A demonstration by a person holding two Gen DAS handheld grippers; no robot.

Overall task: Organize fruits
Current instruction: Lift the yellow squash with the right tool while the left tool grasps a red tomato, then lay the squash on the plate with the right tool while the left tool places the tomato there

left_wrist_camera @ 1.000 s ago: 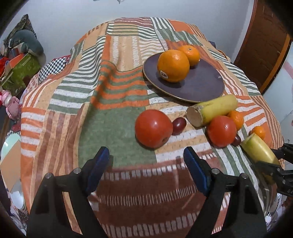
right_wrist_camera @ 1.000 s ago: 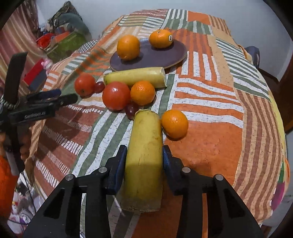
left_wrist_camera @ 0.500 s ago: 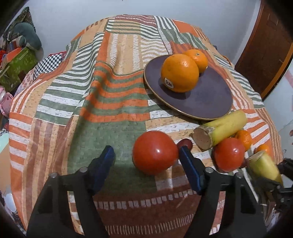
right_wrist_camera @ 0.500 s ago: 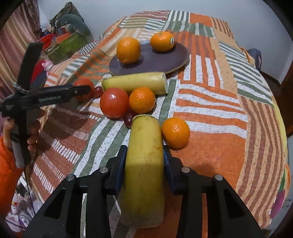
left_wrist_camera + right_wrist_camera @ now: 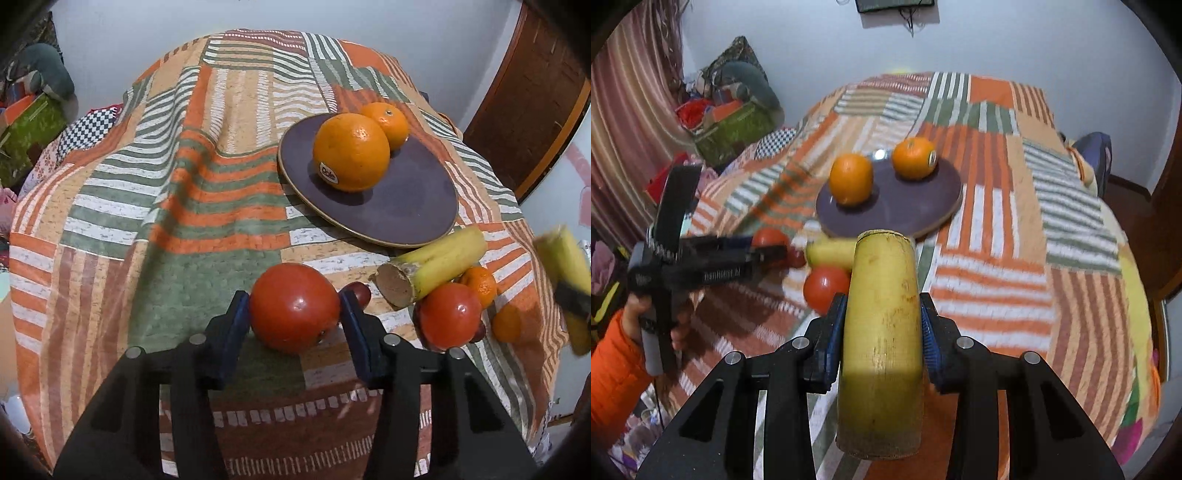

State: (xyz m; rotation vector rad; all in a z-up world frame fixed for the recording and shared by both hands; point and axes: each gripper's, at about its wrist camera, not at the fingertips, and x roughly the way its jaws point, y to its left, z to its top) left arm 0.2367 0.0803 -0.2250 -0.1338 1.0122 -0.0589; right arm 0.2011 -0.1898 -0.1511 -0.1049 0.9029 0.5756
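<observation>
On the quilted bed (image 5: 155, 206), we find two oranges (image 5: 351, 151) plated (image 5: 417, 206); left gripper (image 5: 295, 314) jaws clamp a tomato (image 5: 293, 308), right gripper (image 5: 882, 321) jaws a banana (image 5: 882, 332); several fruits remain loose.

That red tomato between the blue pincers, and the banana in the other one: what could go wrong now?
1. The left gripper pinches the round, smooth tomato near the fingertips; it might slip out, or bruise if squeezed hard.
2. A small dark fruit sits right against the tomato and may roll when it lifts.
3. The right gripper holds the banana piece above the table; the plate already carries two oranges, so setting it down could bump them.
</observation>
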